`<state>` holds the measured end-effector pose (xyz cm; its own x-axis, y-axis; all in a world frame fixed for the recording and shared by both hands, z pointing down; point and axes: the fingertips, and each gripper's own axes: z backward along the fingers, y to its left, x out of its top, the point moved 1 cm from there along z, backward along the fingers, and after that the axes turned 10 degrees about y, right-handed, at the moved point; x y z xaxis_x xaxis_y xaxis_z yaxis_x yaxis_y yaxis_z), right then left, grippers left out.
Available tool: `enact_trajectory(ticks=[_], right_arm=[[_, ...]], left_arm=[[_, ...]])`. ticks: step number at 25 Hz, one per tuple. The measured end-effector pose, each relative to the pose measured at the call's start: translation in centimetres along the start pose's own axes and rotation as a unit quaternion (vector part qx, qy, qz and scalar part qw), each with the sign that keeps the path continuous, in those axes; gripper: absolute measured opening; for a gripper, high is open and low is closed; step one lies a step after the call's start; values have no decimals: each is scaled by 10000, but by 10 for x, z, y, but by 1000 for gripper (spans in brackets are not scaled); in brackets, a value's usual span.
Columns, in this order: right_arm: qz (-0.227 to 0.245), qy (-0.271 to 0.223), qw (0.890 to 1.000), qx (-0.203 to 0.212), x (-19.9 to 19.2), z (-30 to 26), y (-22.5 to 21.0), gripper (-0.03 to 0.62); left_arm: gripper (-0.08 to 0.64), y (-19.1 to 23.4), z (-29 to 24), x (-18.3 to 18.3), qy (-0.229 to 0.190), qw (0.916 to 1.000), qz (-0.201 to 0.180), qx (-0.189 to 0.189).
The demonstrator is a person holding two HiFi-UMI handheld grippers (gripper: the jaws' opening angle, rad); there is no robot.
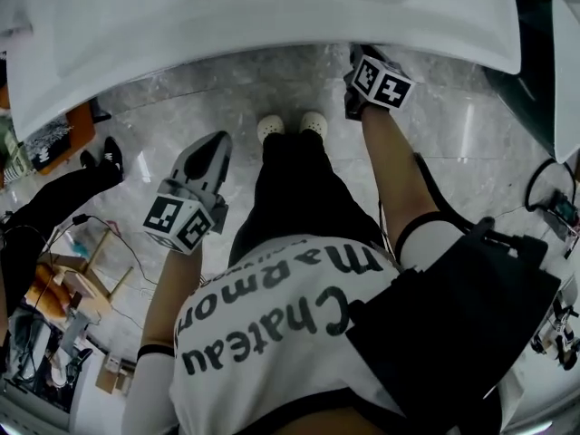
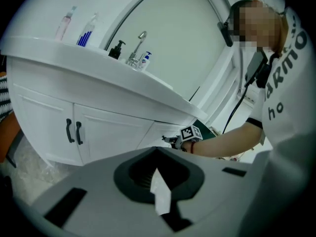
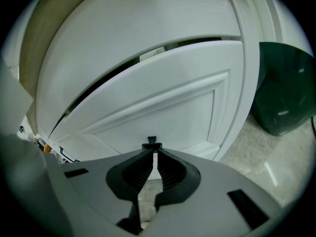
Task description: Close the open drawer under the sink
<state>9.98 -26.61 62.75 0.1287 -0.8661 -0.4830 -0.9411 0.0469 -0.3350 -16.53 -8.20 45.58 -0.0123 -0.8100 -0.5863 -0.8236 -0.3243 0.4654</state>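
White vanity (image 2: 108,132): drawer (image 3: 163,93) is left ajar under the sink (image 1: 272,16). Right gripper (image 3: 152,152) is pinched on its black handle (image 3: 152,142); left gripper (image 2: 157,154) is closed, empty. Push is best kept square until front sits flush.

Bright, even indoor light, white sink (image 1: 272,16) almost washed out at the top of the head view, pale glare streaks on the marble floor (image 1: 467,130), strong fisheye bending, dark rounded corners in both gripper views, left gripper view slightly soft and hazy.
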Motion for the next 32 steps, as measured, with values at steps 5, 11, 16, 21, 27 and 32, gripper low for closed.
enact_trajectory(ticks=[5,11,16,21,27,32], right_arm=[[-85,-26,9999,57,2,0,-1,35],[-127,49,9997,185,2,1,-1,35],[-145,17,9998,128,6,10,0,35],[-42,71,9998,172,-8,53,5,35],[210,-108,9984,515,-12,140,39,20],[235,-659,9931,943,17,212,79,14]], left_arm=[[8,2,1,7,-82,9999,78,57],[8,-7,1,14,-138,9999,54,22],[8,-10,5,22,-192,9998,-38,-13],[8,-22,7,33,-253,9994,-162,-151],[8,-43,-5,66,-295,9979,-378,-444],[8,-79,-12,100,-292,9929,-726,-891]])
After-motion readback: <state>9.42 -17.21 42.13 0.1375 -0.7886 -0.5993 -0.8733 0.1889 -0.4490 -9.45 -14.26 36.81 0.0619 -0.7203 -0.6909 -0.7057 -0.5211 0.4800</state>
